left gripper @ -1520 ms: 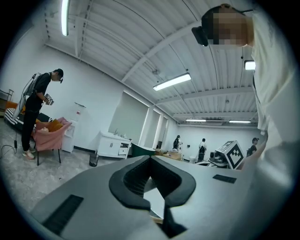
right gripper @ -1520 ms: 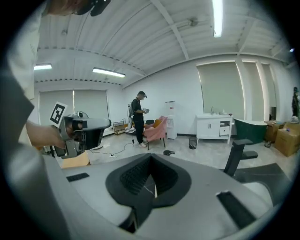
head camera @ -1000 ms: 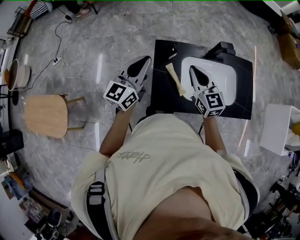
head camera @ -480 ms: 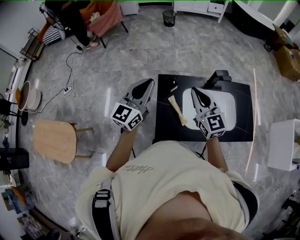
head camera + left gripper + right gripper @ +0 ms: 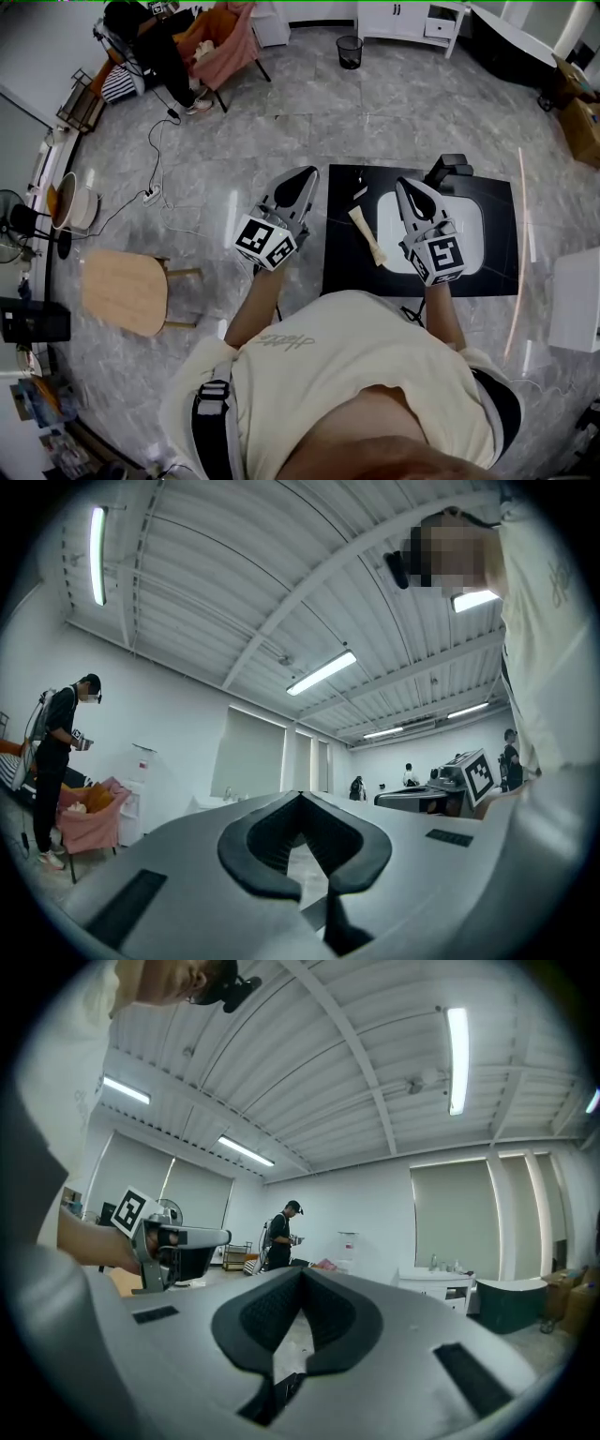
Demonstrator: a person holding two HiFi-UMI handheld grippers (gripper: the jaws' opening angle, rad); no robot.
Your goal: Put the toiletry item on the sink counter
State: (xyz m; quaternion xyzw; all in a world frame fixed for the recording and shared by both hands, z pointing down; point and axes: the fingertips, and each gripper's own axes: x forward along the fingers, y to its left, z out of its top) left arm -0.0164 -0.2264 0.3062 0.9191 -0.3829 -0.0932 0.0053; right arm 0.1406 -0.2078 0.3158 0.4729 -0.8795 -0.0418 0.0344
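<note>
Head view shows the beige toiletry item (image 5: 367, 236) already lying on the black table (image 5: 342, 272), between the left gripper (image 5: 307, 176) and the right gripper (image 5: 406, 185), just left of the white basin (image 5: 469, 234). Both grippers have their jaws closed and hold nothing. The likely risk is that the right gripper, held just beside the item, dips or swings left and nudges it into the basin or off the table's edge.

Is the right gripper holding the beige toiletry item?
No, the right gripper is shut on nothing; the beige toiletry item lies on the black counter.
</note>
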